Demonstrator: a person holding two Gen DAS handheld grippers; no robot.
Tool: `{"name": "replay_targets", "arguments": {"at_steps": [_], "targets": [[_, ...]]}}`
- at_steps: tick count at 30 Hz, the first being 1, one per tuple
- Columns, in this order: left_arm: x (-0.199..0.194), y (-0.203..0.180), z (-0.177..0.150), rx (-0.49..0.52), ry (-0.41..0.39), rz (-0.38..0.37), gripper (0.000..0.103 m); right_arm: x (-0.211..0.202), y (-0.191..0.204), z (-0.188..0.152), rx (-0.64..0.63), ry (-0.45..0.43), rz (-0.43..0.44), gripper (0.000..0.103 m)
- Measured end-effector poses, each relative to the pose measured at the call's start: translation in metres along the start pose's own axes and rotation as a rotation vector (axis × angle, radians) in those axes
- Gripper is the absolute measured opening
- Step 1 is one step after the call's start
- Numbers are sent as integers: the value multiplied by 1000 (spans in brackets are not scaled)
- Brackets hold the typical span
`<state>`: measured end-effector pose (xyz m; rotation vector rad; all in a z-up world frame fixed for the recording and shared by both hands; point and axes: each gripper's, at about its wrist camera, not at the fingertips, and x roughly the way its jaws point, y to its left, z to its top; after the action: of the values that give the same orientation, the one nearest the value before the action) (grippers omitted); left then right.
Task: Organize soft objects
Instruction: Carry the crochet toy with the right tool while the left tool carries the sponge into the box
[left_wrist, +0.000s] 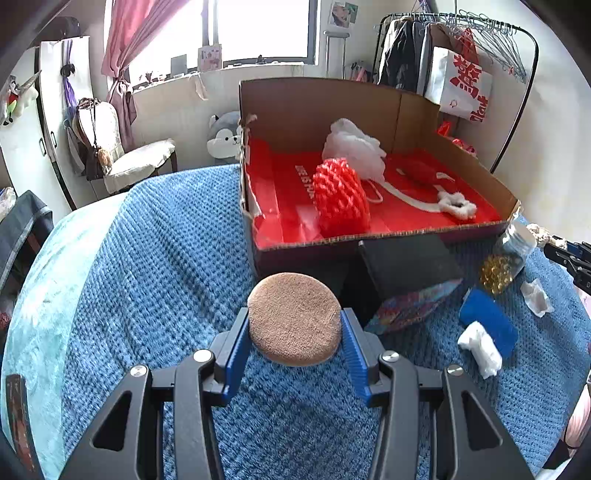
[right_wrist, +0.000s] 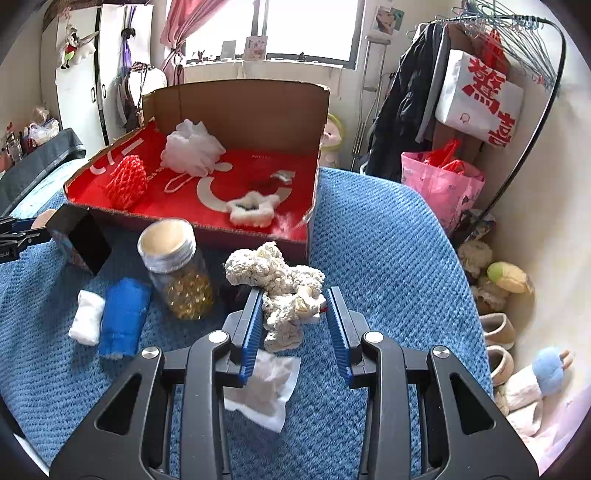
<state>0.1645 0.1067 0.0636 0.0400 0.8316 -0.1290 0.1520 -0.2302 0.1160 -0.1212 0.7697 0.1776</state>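
My left gripper (left_wrist: 294, 325) is shut on a round tan powder puff (left_wrist: 294, 319), held above the blue blanket just in front of the cardboard box (left_wrist: 391, 236). My right gripper (right_wrist: 293, 308) is shut on a cream crocheted toy (right_wrist: 280, 288), held near the box's front right corner (right_wrist: 308, 236). Inside the red-lined box lie a red mesh puff (left_wrist: 341, 197), a white bath pouf (left_wrist: 352, 149) and a white fluffy star scrunchie (right_wrist: 253, 208).
On the blanket lie a jar of amber beads (right_wrist: 177, 269), a blue roll (right_wrist: 123, 317), a white cloth roll (right_wrist: 86, 317), a white gauze pad (right_wrist: 266, 387) and a black box (left_wrist: 406, 266). A clothes rack (right_wrist: 498, 74) stands at the right.
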Motion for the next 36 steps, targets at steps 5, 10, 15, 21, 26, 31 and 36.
{"name": "replay_targets", "arguments": {"at_steps": [5,10,15,21,26,31,36], "targets": [[-2,2,10,5,-18,-4,49,2,1,10,-18,-18,-19,33],[-3,3,20,20,-36,3,49,3,3,18,-30,-36,-24,33],[-2,2,31,31,-48,3,49,7,5,29,-48,-48,-23,33],[0,-4,54,67,-69,-26,50,17,12,45,-95,-52,-14,33],[4,-14,75,113,-70,-69,50,31,18,63,-158,-32,10,33],[9,-31,96,175,-59,-137,50,49,23,82,-190,-2,72,33],[21,-54,112,240,-28,-196,50,68,35,96,-219,41,151,33]]}}
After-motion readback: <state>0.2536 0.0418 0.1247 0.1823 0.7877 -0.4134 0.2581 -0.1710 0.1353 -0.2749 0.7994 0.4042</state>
